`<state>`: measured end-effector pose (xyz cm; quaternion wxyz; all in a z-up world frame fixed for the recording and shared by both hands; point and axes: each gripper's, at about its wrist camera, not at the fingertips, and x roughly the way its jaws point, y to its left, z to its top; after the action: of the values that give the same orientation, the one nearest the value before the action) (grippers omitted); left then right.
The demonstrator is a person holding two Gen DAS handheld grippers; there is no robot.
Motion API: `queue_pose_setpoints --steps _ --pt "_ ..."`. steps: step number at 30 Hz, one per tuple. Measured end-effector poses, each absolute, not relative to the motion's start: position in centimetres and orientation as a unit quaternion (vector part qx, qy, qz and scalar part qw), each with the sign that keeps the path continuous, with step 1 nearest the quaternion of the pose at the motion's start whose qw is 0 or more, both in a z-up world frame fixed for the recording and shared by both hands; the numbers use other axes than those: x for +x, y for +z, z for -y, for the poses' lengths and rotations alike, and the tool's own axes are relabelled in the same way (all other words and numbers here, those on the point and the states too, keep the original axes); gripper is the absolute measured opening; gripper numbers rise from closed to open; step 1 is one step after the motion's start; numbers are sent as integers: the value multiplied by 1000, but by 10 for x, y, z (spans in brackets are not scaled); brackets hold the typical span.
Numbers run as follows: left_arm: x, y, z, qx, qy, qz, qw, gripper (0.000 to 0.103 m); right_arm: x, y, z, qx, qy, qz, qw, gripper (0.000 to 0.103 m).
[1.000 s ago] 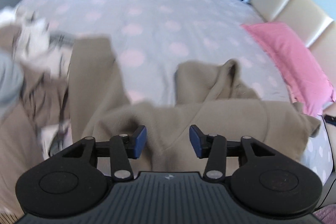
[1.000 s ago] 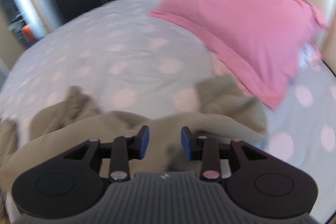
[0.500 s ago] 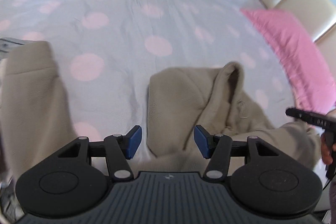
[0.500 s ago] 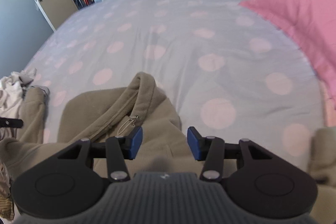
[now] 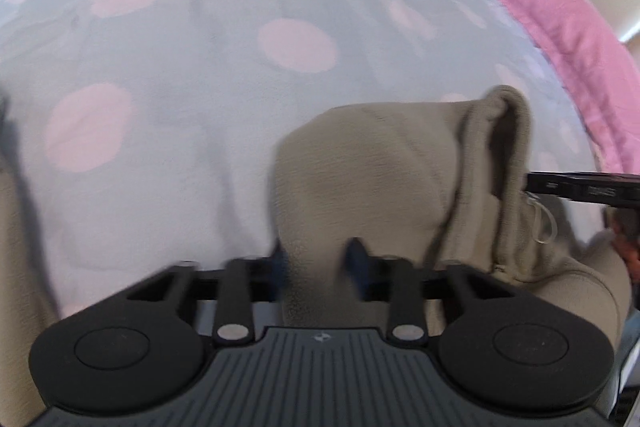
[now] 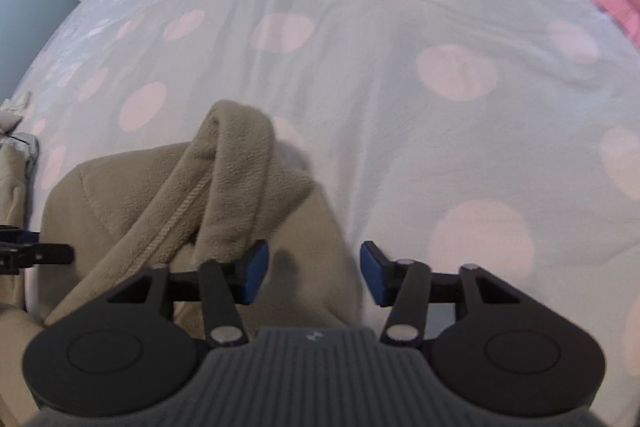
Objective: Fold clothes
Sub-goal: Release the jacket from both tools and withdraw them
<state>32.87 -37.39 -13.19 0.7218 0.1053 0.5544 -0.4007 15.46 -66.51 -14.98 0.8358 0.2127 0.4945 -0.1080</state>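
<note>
The tan fleece jacket (image 6: 132, 211) lies rumpled on the dotted bed (image 6: 400, 27), collar peaked toward 12 o'clock; no fold looks made yet. The left gripper (image 5: 318, 261), blurred, is closing around its shoulder edge. The right gripper (image 6: 314, 273) hovers released over the opposite edge.

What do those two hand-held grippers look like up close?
Each is black plastic. The left hand-held gripper and the right hand-held gripper both have two thin black fingers with blue pads at the tips, silver rivets at the joints, two round black discs at the sides, and a ribbed grey middle panel with a tiny white logo. No cables or sleeves show.
</note>
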Motion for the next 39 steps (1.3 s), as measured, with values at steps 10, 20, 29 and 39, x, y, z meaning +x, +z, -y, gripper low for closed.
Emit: queue_pose_setpoints --steps 10,20,29,39 --pt "320 -53 390 101 -442 -466 760 5 133 -95 646 136 -94 -438 884 7" --pt "332 71 433 1 -430 -335 839 16 105 -3 655 90 -179 -285 938 10" --pt "328 56 418 75 -394 -370 838 52 86 -19 667 62 -235 -343 907 60" --pt "363 6 292 126 -261 -443 848 55 -26 -26 705 126 -303 -361 873 60"
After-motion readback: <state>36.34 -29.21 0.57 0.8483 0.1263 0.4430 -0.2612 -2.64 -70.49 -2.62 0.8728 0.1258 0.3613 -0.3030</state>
